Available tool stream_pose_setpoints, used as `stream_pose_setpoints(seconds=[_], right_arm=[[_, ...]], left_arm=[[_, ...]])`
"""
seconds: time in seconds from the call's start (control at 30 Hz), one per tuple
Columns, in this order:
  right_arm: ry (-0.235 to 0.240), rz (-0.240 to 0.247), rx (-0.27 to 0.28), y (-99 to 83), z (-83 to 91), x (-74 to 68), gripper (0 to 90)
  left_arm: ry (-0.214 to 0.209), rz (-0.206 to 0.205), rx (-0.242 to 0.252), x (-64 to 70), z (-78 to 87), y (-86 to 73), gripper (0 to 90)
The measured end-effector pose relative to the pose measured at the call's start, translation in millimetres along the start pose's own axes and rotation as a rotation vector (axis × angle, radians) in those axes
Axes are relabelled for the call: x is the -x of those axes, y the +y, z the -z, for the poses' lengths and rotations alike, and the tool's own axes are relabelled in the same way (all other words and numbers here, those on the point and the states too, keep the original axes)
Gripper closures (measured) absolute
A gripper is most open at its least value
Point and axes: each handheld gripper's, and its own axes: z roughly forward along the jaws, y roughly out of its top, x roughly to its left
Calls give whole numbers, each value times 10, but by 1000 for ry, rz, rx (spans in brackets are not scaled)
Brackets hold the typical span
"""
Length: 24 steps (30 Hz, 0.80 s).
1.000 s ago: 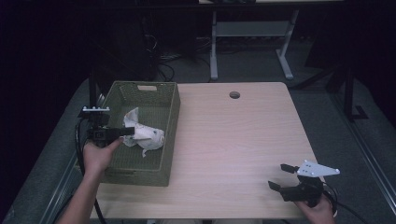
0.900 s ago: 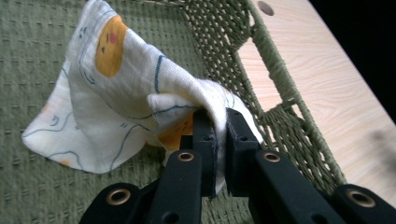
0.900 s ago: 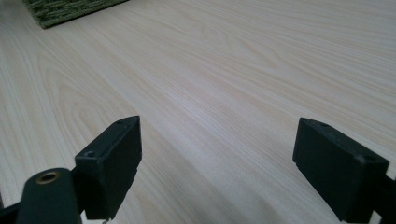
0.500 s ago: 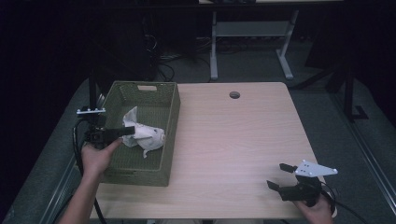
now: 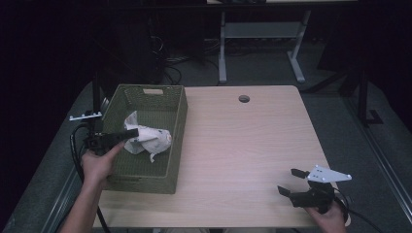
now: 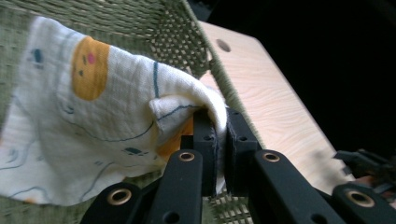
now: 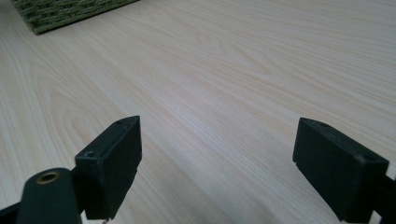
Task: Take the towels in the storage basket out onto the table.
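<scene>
Holding the cloth (image 6: 93,116) by a fold, I have my left gripper (image 6: 218,135) clamped tight on it, jaws nearly together with the fabric pinched between them. The cloth is white with an orange face and blue lines printed on it, and it hangs bunched inside the basket (image 5: 167,160), near the wall that faces the middle of the surface (image 5: 243,145). From above, my left gripper (image 5: 130,133) reaches in over the basket's left rim.

To lift it out well, I judge I should raise straight up until the trailing edge is above the woven rim, since loose fabric could snag on the weave, then carry it right over the wall to the bare wood. The pinch is on one fold only, so a slow, steady lift seems wise.

My right gripper (image 7: 217,163) waits low over the near right corner, jaws wide apart and holding nothing.
</scene>
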Motion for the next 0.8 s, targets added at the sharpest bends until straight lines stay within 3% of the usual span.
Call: stream_pose_setpoints(seconds=[0.33,0.57,0.8], right_arm=[[2,5,2,5,-6,-6,151],[3,1,8,11,15,4,151],[5,5,7,14,14,2,151]], left_arm=[[-28,12,33,-16,62,6,848],[-92,53,71,-52,151,39,848],[-107,32,98,4,266,133,848]])
